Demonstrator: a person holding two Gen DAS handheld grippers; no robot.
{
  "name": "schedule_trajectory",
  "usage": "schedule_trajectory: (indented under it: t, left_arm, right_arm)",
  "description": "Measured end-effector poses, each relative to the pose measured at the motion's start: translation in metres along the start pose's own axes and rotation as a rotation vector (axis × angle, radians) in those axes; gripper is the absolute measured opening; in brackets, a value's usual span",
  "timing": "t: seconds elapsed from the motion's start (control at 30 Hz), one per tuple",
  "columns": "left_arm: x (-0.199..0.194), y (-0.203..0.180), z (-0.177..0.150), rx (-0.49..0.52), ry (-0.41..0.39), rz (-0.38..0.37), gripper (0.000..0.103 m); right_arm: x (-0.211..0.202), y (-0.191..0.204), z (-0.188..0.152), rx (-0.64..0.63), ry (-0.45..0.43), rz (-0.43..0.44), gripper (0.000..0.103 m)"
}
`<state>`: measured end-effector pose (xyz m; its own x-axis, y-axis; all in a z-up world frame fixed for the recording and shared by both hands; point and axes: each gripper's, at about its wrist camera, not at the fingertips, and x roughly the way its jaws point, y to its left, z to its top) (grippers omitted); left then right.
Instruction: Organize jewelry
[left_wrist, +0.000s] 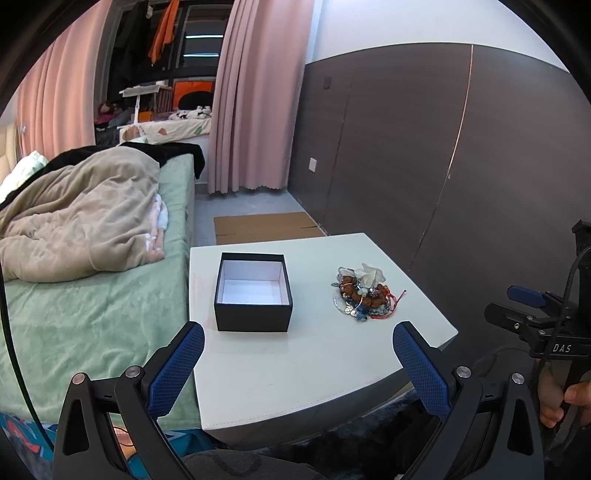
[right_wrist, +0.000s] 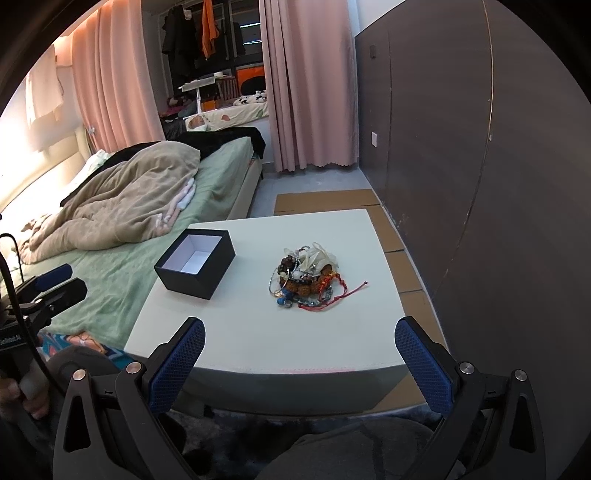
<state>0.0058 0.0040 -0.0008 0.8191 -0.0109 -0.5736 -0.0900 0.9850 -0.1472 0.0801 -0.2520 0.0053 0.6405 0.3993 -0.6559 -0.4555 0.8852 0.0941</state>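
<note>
White table top (left_wrist: 295, 369), square, standing beside a bed (left_wrist: 92, 314) with a green sheet and a rumpled beige blanket (left_wrist: 81, 221). Toward the table's left edge, nearer the bed: black box (left_wrist: 253, 295), lidless, white inside, nothing visible in it. Toward the right edge, well apart from the box: jewelry pile (left_wrist: 364, 295), a tangle of brown bead bracelets, silver chains, blue beads, a red cord trailing off to the right and something pale and crumpled at the back. Same pile in the right wrist view (right_wrist: 306, 277), sitting about mid-table, with the box (right_wrist: 195, 263) off to its left by the bed-side edge.

Left gripper (left_wrist: 298, 354) held above the table's near edge, blue-padded fingers (left_wrist: 177, 369) spread wide, nothing between them, box and pile both ahead of the tips. Right gripper (right_wrist: 300, 352) likewise over the near edge, fingers (right_wrist: 424, 362) wide apart and gripping nothing, pointed roughly at the pile. Hand (left_wrist: 565, 402) wrapped round the right tool's handle at the far right of the left wrist view.

Behind the table: flattened cardboard (right_wrist: 328, 201) on the floor, pink curtains (left_wrist: 255, 96), dark wood-panelled wall (left_wrist: 406, 147) along the right.
</note>
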Motion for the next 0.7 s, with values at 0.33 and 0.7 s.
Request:
schedule_trajectory:
  t: [0.33, 0.7]
  left_arm:
    - [0.0006, -0.0014, -0.0002, 0.005, 0.003, -0.003, 0.102]
    - [0.0033, -0.0057, 0.0005, 0.004, 0.004, -0.010, 0.102]
  right_arm:
    - [0.0003, 0.0000, 0.0004, -0.001, 0.000, 0.001, 0.103]
    - [-0.0005, 0.0007, -0.0002, 0.006, 0.000, 0.005, 0.103]
